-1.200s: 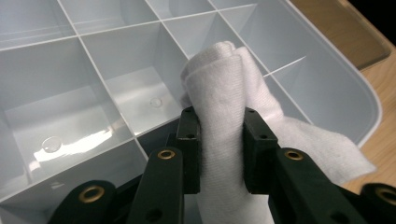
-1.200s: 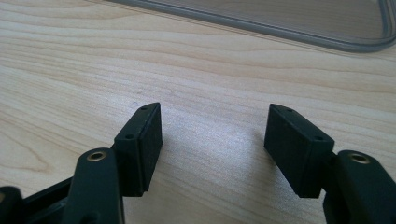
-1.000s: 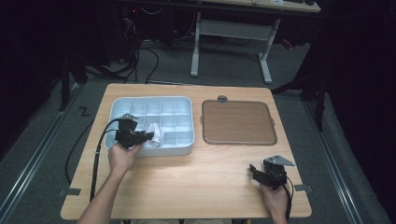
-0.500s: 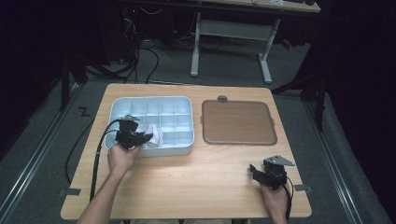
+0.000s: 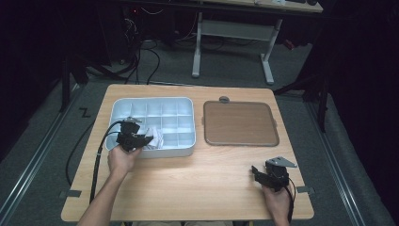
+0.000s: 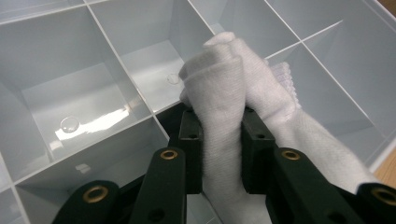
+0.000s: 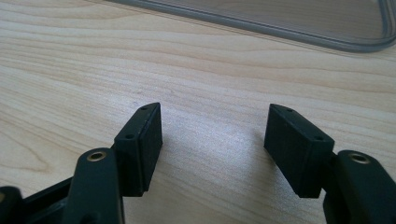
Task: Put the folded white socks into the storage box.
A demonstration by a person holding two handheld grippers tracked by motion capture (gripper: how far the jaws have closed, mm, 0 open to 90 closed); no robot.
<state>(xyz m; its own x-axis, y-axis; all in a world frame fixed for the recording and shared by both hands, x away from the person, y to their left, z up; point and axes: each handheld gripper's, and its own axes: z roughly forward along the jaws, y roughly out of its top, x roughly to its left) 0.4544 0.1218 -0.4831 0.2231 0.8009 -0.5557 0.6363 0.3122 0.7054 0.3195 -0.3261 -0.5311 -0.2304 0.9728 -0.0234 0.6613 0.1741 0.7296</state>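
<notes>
Bare tabletop (image 5: 197,188) is left free between both hands. Farther back, passage is blocked by the divided tray (image 5: 186,106) and brown lid (image 5: 240,123); a narrow gap is left between them.

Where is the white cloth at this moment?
The white cloth is clamped in the left gripper, over the near row of the divided tray at the table's left in the high view.

Brightly lit from above on the table (image 5: 188,188), dark all around. Glare patches on the tray (image 6: 88,126) floor. Soft shadows under the jaws. Blurred at near edges, slightly grainy.
</notes>
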